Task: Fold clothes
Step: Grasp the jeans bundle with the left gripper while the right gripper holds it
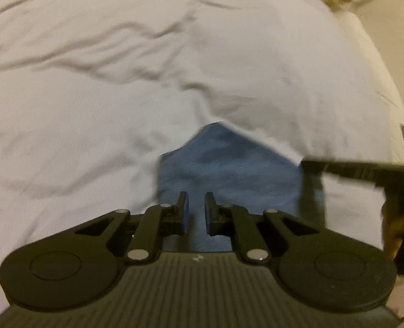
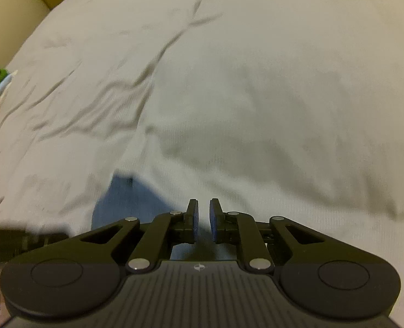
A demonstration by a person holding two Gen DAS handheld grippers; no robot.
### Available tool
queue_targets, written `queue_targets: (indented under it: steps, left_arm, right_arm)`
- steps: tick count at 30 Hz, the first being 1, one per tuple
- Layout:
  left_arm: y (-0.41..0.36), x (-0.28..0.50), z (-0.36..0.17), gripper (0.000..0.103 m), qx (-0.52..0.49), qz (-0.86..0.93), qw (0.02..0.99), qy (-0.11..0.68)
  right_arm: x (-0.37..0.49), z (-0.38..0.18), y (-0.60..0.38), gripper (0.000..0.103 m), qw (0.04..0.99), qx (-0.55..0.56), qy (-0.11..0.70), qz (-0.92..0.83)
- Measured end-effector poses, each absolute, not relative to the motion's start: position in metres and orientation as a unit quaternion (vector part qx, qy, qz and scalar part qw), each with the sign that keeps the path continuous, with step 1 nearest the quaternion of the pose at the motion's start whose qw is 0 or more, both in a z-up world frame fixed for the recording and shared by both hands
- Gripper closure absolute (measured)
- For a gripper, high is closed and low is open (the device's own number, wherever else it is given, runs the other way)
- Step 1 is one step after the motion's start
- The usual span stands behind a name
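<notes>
**On the bed: blue garment under both grippers**

On the white sheet [image 1: 92, 123] lies a blue garment [image 1: 229, 169], which I see as a small patch in both wrist views, its edges blurred. My left gripper [image 1: 196, 210] hangs above it, jaws nearly closed with a narrow gap and nothing between them. My right gripper [image 2: 203, 218] hovers just beside it, over the sheet, jaws likewise almost closed and empty.

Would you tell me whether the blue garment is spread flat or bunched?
Cannot tell: the blue garment is blurred and mostly hidden behind the left gripper; only a pointed portion shows on the white sheet.
</notes>
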State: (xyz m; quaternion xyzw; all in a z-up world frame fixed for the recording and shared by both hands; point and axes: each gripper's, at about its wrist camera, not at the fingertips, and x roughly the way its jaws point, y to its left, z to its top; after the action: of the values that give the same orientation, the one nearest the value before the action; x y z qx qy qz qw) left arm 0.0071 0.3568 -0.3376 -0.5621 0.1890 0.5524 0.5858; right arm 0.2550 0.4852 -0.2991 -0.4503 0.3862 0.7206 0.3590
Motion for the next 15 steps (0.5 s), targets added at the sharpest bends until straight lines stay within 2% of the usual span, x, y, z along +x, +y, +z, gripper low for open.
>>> queue_targets:
  steps: [3, 4, 5, 6, 7, 8, 10, 11, 15]
  left_arm:
    - [0.382, 0.027, -0.347, 0.093, -0.541, 0.537, 0.612, 0.210]
    - [0.395, 0.031, -0.356, 0.093, -0.539, 0.541, 0.605, 0.225]
    - [0.406, 0.034, -0.365, 0.095, -0.538, 0.545, 0.596, 0.239]
    - [0.414, 0.032, -0.373, 0.097, -0.550, 0.547, 0.579, 0.249]
    - [0.421, 0.030, -0.381, 0.101, -0.562, 0.549, 0.563, 0.257]
    - [0.421, 0.027, -0.379, 0.101, -0.567, 0.555, 0.554, 0.251]
    - [0.410, 0.027, -0.363, 0.099, -0.549, 0.573, 0.560, 0.239]
    - [0.401, 0.029, -0.352, 0.099, -0.538, 0.583, 0.560, 0.240]
    - [0.351, 0.028, -0.326, 0.095, -0.544, 0.600, 0.540, 0.229]
  right_arm:
    - [0.268, -0.306, 0.474, 0.091, 0.366, -0.462, 0.370, 0.718]
    - [0.269, -0.311, 0.475, 0.098, 0.381, -0.465, 0.364, 0.711]
    - [0.271, -0.316, 0.476, 0.098, 0.399, -0.468, 0.358, 0.702]
    - [0.278, -0.320, 0.480, 0.096, 0.423, -0.467, 0.360, 0.688]
    - [0.289, -0.316, 0.482, 0.085, 0.435, -0.457, 0.369, 0.683]
    - [0.300, -0.311, 0.482, 0.081, 0.444, -0.445, 0.378, 0.680]
    - [0.323, -0.301, 0.484, 0.082, 0.461, -0.419, 0.395, 0.675]
    - [0.332, -0.297, 0.480, 0.078, 0.460, -0.411, 0.403, 0.676]
    - [0.365, -0.284, 0.453, 0.074, 0.422, -0.381, 0.455, 0.685]
